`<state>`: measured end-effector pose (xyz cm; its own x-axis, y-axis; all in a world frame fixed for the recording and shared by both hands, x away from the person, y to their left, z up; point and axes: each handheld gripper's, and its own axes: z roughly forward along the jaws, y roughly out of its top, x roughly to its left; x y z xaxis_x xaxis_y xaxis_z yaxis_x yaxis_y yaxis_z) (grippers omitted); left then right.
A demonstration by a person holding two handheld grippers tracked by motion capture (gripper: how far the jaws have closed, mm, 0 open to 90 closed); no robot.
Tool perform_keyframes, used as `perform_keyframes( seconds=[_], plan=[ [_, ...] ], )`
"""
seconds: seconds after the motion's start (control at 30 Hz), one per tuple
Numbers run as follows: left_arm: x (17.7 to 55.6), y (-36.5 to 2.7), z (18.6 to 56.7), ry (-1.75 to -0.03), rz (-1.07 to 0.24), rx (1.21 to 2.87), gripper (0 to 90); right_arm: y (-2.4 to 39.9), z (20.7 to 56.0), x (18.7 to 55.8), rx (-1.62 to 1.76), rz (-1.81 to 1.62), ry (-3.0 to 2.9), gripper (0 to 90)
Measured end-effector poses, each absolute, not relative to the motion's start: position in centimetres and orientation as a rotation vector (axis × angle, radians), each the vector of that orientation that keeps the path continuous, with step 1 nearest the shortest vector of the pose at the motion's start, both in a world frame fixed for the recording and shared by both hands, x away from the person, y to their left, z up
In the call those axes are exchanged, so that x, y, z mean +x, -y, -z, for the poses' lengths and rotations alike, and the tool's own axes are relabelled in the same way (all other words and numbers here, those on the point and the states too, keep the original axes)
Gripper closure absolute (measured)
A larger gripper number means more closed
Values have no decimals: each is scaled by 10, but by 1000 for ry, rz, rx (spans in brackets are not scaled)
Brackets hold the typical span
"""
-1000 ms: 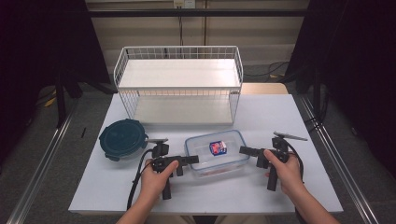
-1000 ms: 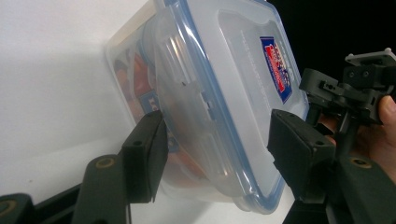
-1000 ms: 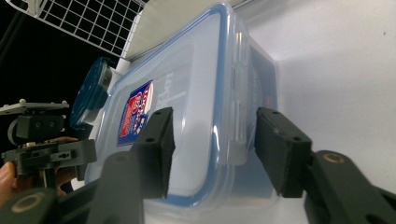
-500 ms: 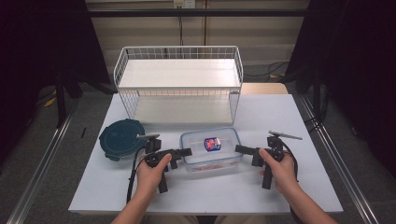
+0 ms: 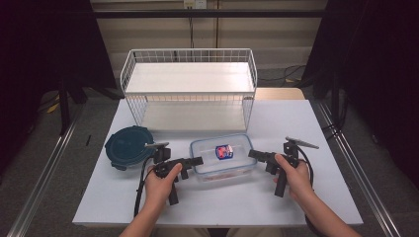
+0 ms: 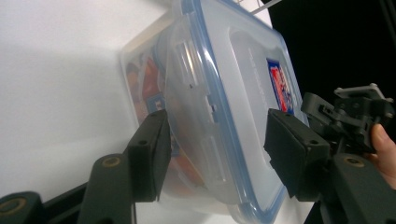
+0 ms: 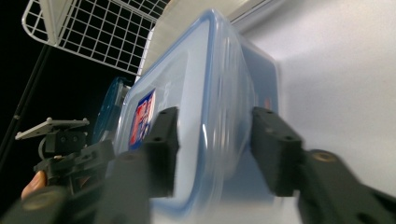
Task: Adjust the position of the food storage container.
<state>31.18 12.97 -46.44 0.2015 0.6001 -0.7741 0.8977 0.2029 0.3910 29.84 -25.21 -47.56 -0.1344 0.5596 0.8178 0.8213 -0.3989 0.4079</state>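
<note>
Both grippers have advanced up the table with the box point(image 5: 223, 157) over the last second. It now sits nearer the rack point(image 5: 189, 89). The left gripper point(image 6: 215, 154) and right gripper point(image 7: 212, 149) bracket its ends, jaws spread. Likely goal: the rack.

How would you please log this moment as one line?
left tool: open, jaws straddling food box end | right tool: open, opposite end | box: on table, lid on

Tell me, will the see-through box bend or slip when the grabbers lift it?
The see-through box looks like hard plastic, so it probably stays stiff. Its smooth sides could be slippery. Its snap-on lid looks shut, so the food inside likely stays put.
</note>
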Motion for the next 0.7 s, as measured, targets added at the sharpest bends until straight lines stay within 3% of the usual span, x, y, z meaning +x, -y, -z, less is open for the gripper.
perform_keyframes(
  seconds=[0.23, 0.7],
  plan=[
    [311, -139, 459, -1498, 327, 1444, 497, 247, 473, 296, -1859, 1565, 1590, 661],
    [309, -148, 451, -1463, 299, 1422, 519, 242, 465, 292, -1797, 1615, 1614, 694]
  ],
)
